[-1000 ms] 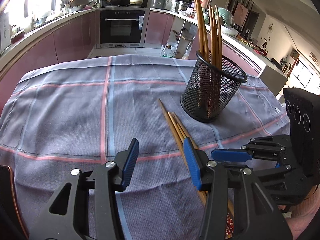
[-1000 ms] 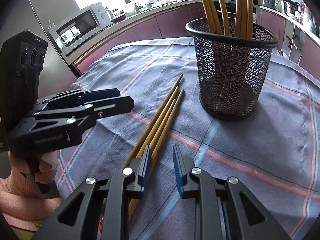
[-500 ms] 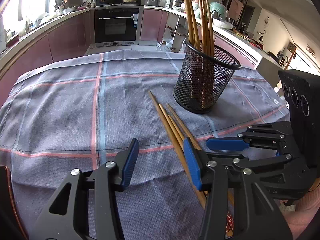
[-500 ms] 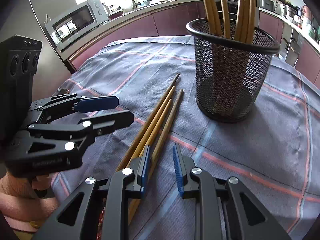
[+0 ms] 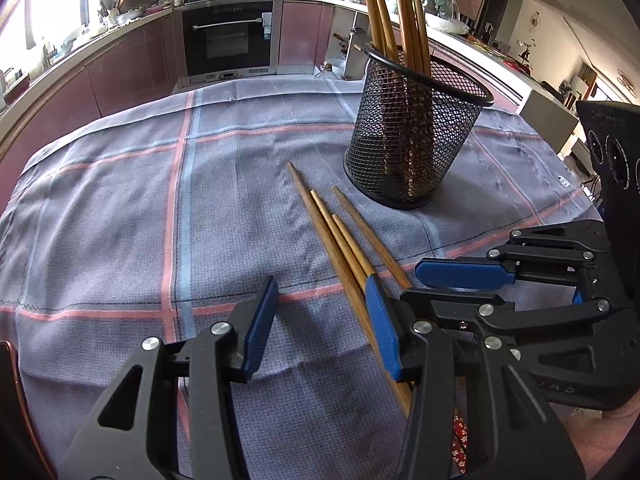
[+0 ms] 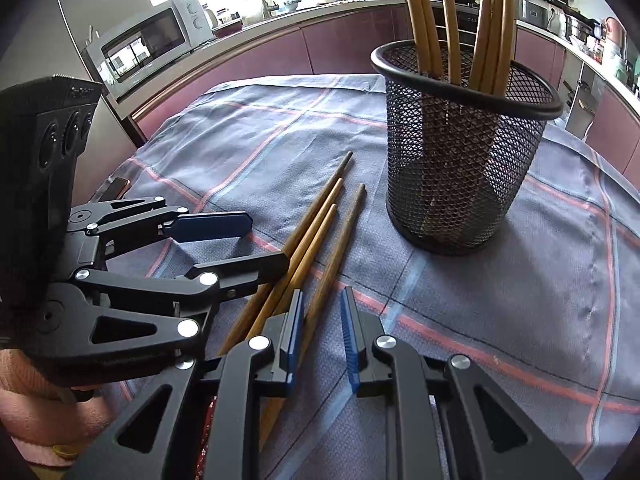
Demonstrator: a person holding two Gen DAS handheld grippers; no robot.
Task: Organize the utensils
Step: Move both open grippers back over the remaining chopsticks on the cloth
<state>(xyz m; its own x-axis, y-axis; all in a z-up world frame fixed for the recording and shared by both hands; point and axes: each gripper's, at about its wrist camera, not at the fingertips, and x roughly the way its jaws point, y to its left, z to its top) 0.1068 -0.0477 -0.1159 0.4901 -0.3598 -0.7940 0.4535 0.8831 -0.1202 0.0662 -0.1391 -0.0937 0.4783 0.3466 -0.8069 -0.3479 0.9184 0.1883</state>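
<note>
Several wooden chopsticks (image 5: 340, 236) (image 6: 316, 236) lie side by side on the checked cloth, pointing at a black mesh cup (image 5: 416, 136) (image 6: 460, 152) that holds several more upright. My right gripper (image 6: 322, 336) (image 5: 416, 284) is low over their near ends. Its jaws are closing with the rightmost chopstick (image 6: 340, 248) between them, against the left pad, and a gap still shows on the right. My left gripper (image 5: 320, 324) (image 6: 260, 244) is open. Its right finger lies over the left chopsticks, and only cloth shows between its pads.
The grey-blue cloth (image 5: 120, 220) with pink and blue lines covers the round table. A dark phone-like thing (image 6: 116, 188) lies at the cloth's left edge. A pink sleeve (image 6: 24, 392) holds the left gripper. Kitchen counters, an oven and a microwave stand behind.
My left gripper has come lower and closer to the chopsticks, beside the right one. The right gripper's jaws have narrowed a little around the rightmost chopstick. The right hand has stayed in place.
</note>
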